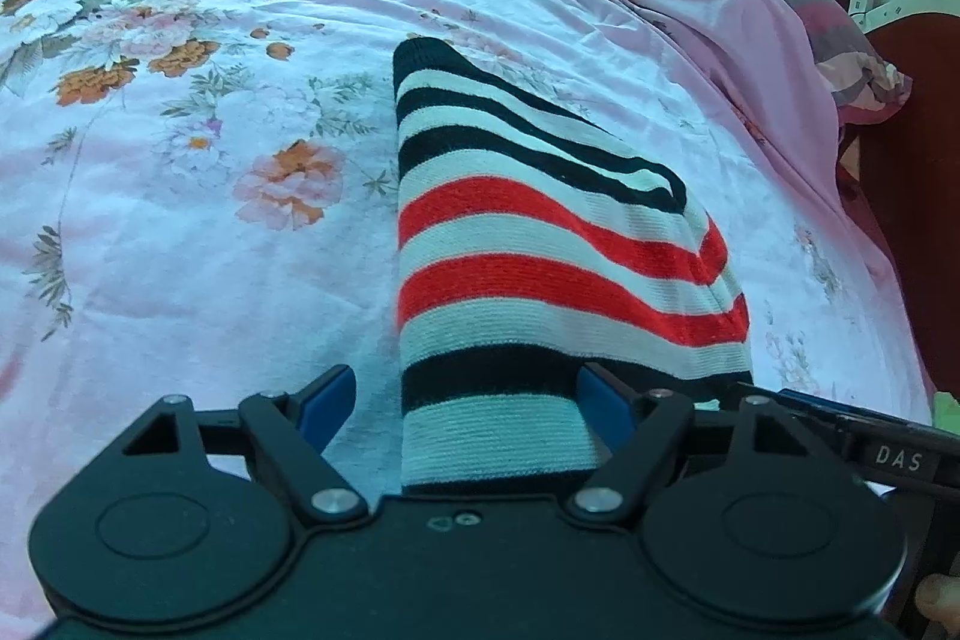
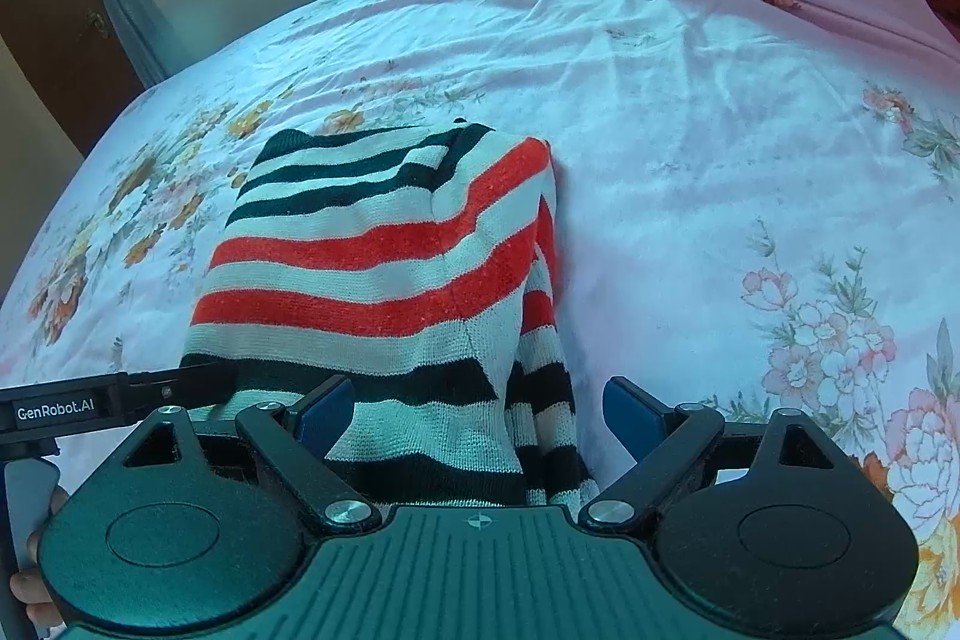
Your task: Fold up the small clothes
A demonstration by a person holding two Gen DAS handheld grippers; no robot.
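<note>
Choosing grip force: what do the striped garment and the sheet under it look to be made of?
Striped garment: soft knit, probably cotton or acrylic; fine ribbed rows and matte fuzz show. Floral sheet: thin, smooth woven fabric, printed; it creases sharply with a faint sheen.

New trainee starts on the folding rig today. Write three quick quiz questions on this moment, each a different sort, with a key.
1. True or false: the striped sweater hangs in the air above the floral bedsheet.
2. Multiple choice: the stripes on the sweater are A) blue and yellow, B) red, white and black, C) green and white.
3. Fill in: the near hem of the sweater lies between the jaws of both the left tool and the right tool, and both tools stand ____.

Key: 1 false, it lies folded on the sheet; 2 B; 3 open.
</note>
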